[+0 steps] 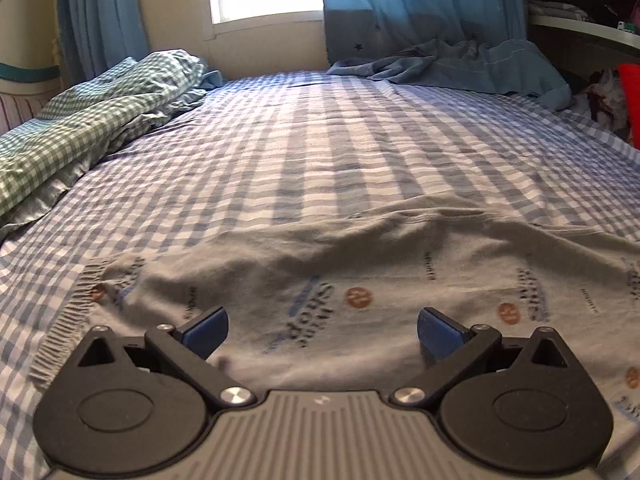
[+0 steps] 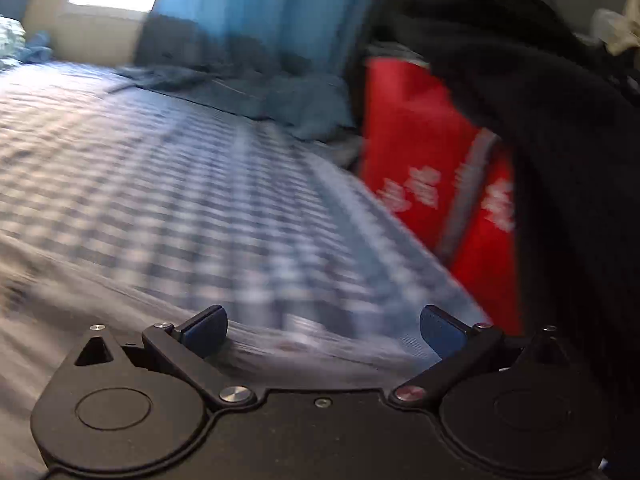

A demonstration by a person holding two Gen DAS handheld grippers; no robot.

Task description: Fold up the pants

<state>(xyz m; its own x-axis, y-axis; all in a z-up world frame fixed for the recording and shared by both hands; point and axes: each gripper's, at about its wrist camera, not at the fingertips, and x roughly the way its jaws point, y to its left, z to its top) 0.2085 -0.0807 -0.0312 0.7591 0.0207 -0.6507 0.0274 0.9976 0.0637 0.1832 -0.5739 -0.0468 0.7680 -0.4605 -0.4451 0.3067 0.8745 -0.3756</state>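
Note:
Grey printed pants (image 1: 360, 276) lie spread across the near part of the bed, with a ribbed cuff (image 1: 64, 320) at the left. My left gripper (image 1: 322, 334) is open and empty, low over the pants, its blue pads (image 1: 206, 332) on either side of the printed cloth. My right gripper (image 2: 323, 332) is open and empty, low over the bed near its right edge. The right wrist view is blurred; a grey stretch of cloth (image 2: 48, 300) at its left may be the pants.
The bed has a blue checked sheet (image 1: 320, 140). A green checked quilt (image 1: 88, 120) is bunched at the left, blue cloth (image 1: 460, 64) at the head. A red bag (image 2: 432, 168) and dark clothing (image 2: 560, 120) stand right of the bed. Shelves (image 1: 592, 32) are at the right.

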